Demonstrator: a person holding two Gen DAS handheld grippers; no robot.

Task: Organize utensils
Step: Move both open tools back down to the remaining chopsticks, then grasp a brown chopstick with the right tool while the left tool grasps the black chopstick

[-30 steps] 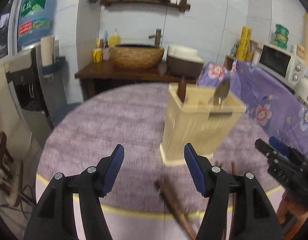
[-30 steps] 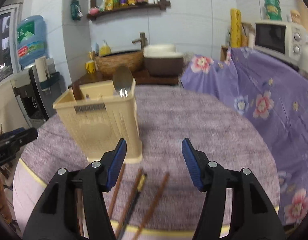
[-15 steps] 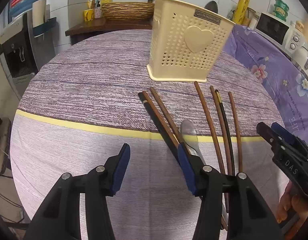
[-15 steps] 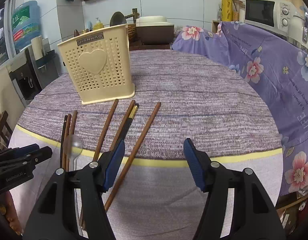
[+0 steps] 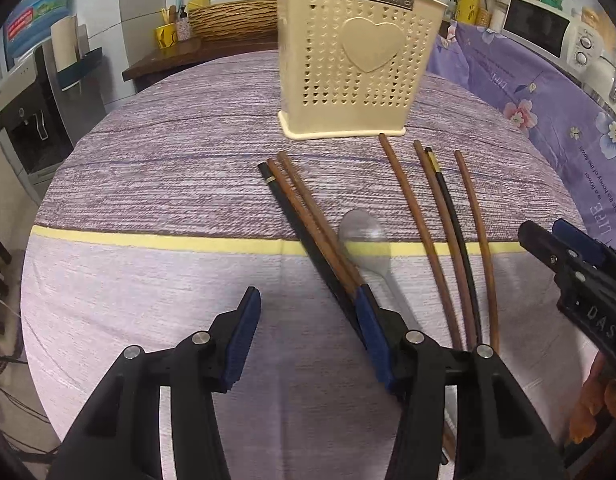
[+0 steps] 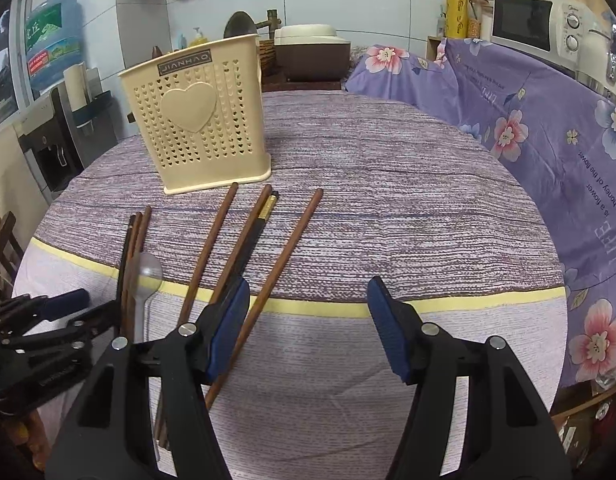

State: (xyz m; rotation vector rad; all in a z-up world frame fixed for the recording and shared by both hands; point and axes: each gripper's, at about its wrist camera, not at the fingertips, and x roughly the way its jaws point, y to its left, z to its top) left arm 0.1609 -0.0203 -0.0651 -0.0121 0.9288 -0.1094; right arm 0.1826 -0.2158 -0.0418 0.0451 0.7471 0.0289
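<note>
1. The left gripper (image 5: 308, 316) hangs low over the near worktop (image 5: 155, 184). Its jaws have just been closing, yet stand spread with only cloth between them.
2. Its right jaw lies over the near ends of three chopsticks (image 5: 303, 208) – two brown, one black.
3. A clear spoon (image 5: 366, 240) lies just right of those, bowl toward the far side.
4. Four more sticks (image 6: 243, 240) fan out further right.
5. The right gripper (image 6: 308, 308) has its jaws spread – nothing between them; its left jaw covers the black stick there.
6. The cream holder (image 6: 199, 120) stands upright at the far side, near the sticks' tips.
</note>
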